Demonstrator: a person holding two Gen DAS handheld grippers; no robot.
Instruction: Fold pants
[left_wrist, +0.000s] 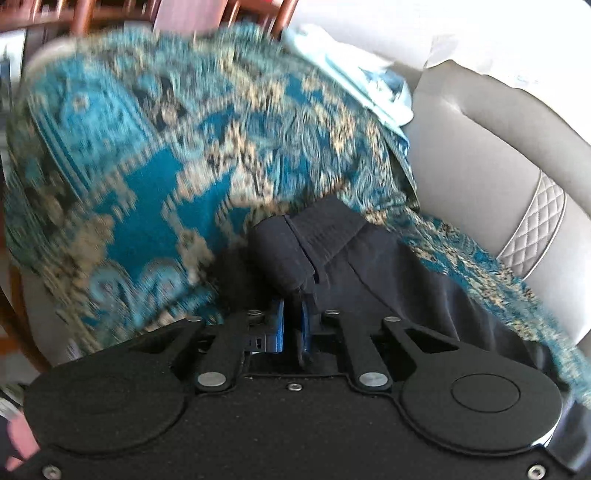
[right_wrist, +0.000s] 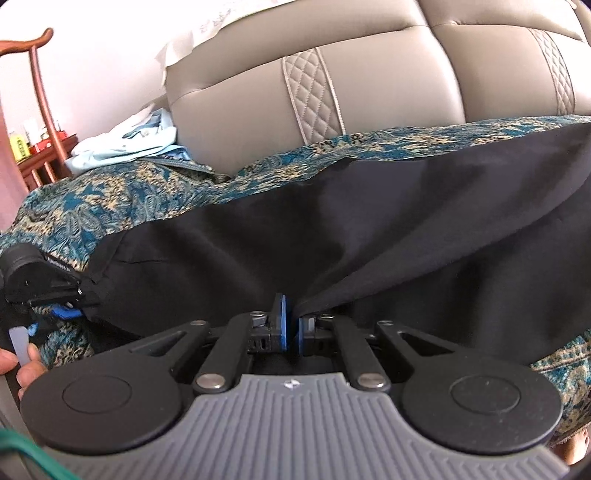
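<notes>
Black pants (right_wrist: 332, 236) lie on a teal and gold patterned blanket (right_wrist: 110, 199) over a sofa seat. My right gripper (right_wrist: 292, 325) is shut on the near edge of the pants. My left gripper (left_wrist: 293, 317) is shut on a bunched, folded end of the pants (left_wrist: 306, 240), with cloth rising between its blue pads. The left gripper also shows at the left edge of the right wrist view (right_wrist: 48, 288), pinching the same cloth's left end.
The grey leather sofa back (right_wrist: 388, 85) rises behind the blanket (left_wrist: 166, 147). A pale blue garment (right_wrist: 129, 144) lies at the sofa's far end. A wooden chair (right_wrist: 40, 92) stands beyond. The left wrist view is motion blurred.
</notes>
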